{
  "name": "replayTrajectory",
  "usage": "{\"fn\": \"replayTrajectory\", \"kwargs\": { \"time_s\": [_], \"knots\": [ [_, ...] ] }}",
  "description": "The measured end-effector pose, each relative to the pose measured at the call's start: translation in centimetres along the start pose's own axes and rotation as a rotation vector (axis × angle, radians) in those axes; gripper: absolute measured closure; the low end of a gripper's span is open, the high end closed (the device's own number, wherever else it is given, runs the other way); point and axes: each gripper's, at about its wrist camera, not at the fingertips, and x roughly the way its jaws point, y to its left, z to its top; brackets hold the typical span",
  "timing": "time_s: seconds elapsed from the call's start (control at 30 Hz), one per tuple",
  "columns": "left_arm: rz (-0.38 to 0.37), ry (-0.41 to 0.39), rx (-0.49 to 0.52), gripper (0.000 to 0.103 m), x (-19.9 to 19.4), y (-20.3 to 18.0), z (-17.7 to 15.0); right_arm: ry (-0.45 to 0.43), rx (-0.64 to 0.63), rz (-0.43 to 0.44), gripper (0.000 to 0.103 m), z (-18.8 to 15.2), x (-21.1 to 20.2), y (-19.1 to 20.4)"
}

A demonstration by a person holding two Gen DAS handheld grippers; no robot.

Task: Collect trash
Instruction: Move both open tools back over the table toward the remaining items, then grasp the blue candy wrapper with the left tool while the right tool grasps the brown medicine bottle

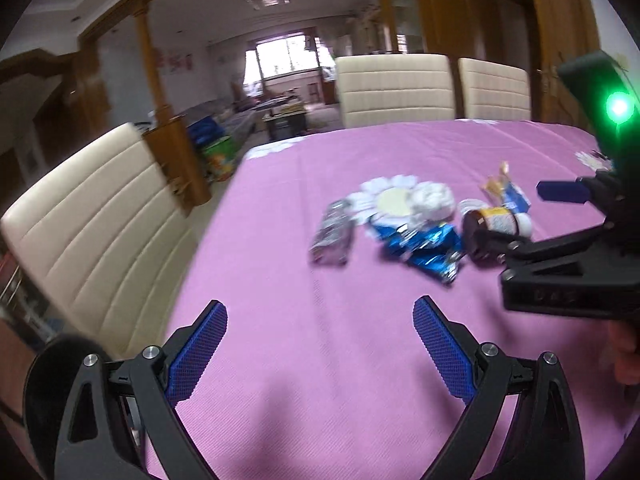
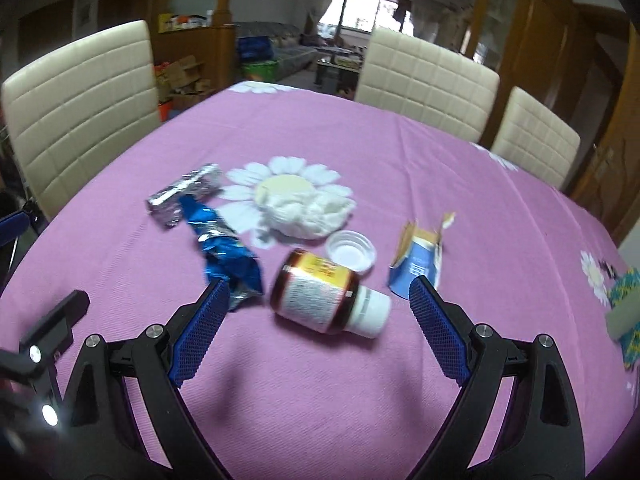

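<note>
1. The trash lies in a loose cluster on the pink tablecloth (image 2: 320, 380), ahead of both tools. Straight in front of my right gripper (image 2: 318, 304), roughly between its fingertips but farther out, the brown bottle (image 2: 316, 298) lies on its side, white neck toward my right finger. I am not touching it.
2. My right gripper stands spread wide with nothing in it. My left gripper (image 1: 320, 320) is spread too and empty, with the cluster well ahead of it.
3. Risk: the bottle is round and on its side. If one pad meets it first, I judge it would roll, perhaps into the loose white cap (image 2: 351, 250) just beyond it.
4. Risk: the blue foil wrapper (image 2: 224, 254) ends just beside my right gripper's left fingertip. A careless close could snag it along with the bottle.
5. Farther out sit the silver wrapper (image 2: 182, 194), the crumpled tissue (image 2: 308, 210) and, beyond my right finger, a torn blue carton (image 2: 420, 264). All are light and could skid or slip from a pinch.
6. Both views are smeared, so my aim is uncertain.
7. Writing: the bottle's label carries small print and the carton has marks. I cannot read either, and no brand is legible.
</note>
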Motion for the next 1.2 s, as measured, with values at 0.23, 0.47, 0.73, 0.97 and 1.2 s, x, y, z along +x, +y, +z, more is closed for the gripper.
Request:
{"fn": "replayTrajectory", "kwargs": {
  "time_s": [0.23, 0.47, 0.73, 0.97, 1.2],
  "knots": [
    [-0.118, 0.052, -0.04, 0.011, 3.5, -1.4, 2.9, 0.028, 0.071, 0.034, 0.014, 0.4, 2.0, -1.9],
    [-0.106, 0.052, -0.008, 0.011, 4.9, -3.3, 3.5, 0.087, 0.1, 0.051, 0.036, 0.0, 3.1, -3.4],
    [-0.116, 0.068, 0.024, 0.011, 6.5, -5.6, 4.5, 0.107, 0.181, 0.055, 0.041, -0.3, 2.9, -6.3],
    [-0.11, 0.129, 0.038, 0.011, 8.5, -6.7, 4.8, 0.109, 0.198, 0.056, 0.041, -0.3, 2.9, -7.0],
    [-0.129, 0.156, 0.021, 0.041, 9.0, -6.3, 4.4, 0.109, 0.19, 0.05, 0.041, -0.3, 2.8, -6.8]
  ]
}}
